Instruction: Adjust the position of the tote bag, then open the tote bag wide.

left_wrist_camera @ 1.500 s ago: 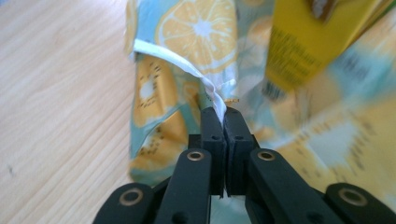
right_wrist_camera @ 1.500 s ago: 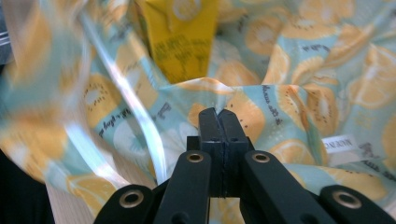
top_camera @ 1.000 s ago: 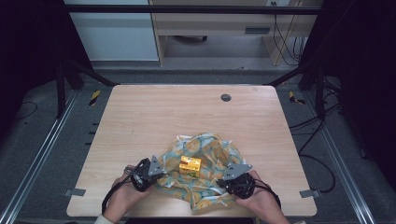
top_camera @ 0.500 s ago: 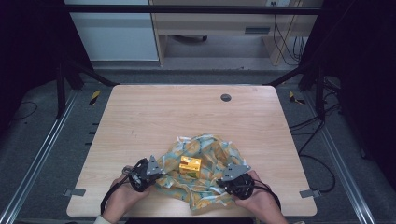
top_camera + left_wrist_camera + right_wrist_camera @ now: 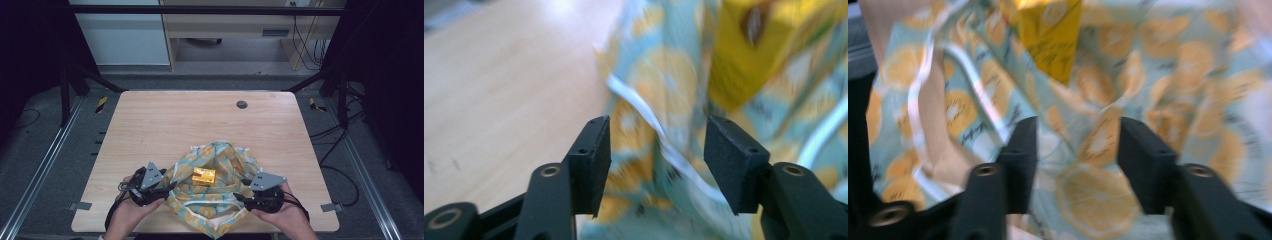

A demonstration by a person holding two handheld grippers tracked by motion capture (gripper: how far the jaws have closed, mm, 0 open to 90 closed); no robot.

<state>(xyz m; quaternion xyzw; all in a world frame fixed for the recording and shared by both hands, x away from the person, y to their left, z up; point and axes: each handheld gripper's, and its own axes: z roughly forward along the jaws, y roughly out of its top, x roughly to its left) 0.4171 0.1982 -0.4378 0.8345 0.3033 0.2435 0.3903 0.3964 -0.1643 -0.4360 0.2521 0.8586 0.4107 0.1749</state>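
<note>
L gripper (image 5: 167, 186) and R gripper (image 5: 239, 196) sit at either side of the lemon-print cloth (image 5: 220, 165), near counter (image 5: 165, 120) front edge, yellow box (image 5: 204, 175) on it. Both sets of fingers have just opened partway; cloth between, not pinched. Looks like re-gripping mid-wrap; next needs closing on cloth edges.

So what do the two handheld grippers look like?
Both are black. The left gripper and right gripper each carry a grey three-cornered plate on top and trail a black cable. Their jaws are squared black blocks on arms fixed with brass-coloured pivots. The hands are bare, no sleeves visible.
</note>
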